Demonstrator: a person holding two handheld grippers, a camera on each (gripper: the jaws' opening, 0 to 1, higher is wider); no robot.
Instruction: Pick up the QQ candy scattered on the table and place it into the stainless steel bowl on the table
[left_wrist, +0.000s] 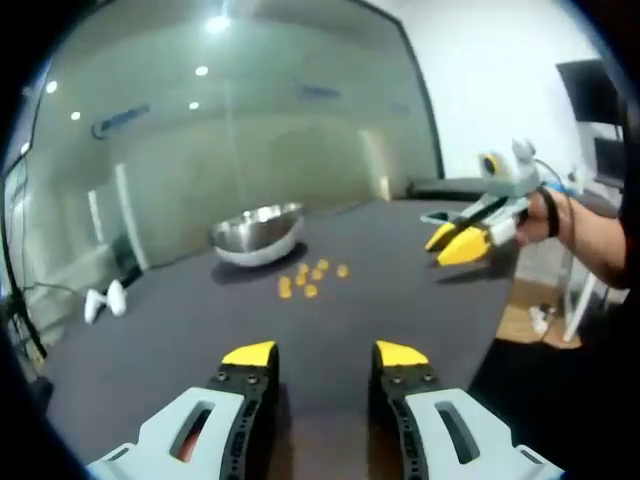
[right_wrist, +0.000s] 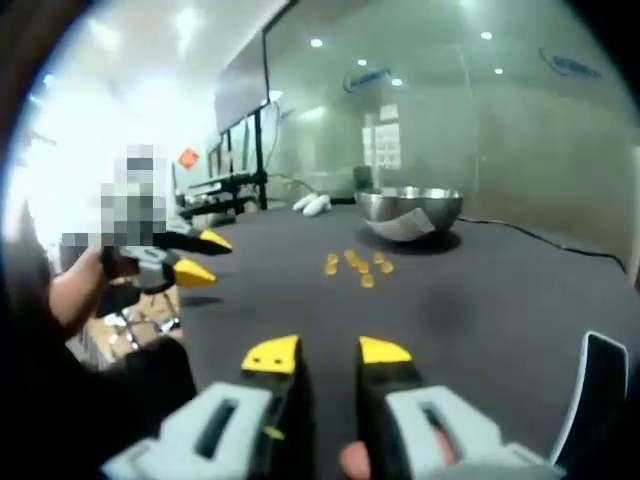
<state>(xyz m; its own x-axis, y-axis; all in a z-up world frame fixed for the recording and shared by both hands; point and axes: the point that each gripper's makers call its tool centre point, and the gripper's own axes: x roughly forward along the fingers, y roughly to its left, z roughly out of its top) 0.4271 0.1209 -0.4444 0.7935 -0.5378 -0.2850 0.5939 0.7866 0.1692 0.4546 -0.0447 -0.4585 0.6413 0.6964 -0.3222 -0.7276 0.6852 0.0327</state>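
Your left gripper (left_wrist: 324, 354) and right gripper (right_wrist: 327, 350) hover with jaws parted, holding nothing, the candies (left_wrist: 311, 276) scattered well ahead on the table (left_wrist: 400, 250) just before the bowl (left_wrist: 257, 233).

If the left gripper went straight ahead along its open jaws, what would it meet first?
Probably bare dark table first, then the cluster of yellow candies slightly left of its line; the steel bowl sits beyond. The left gripper is open and empty. Depth is uncertain.
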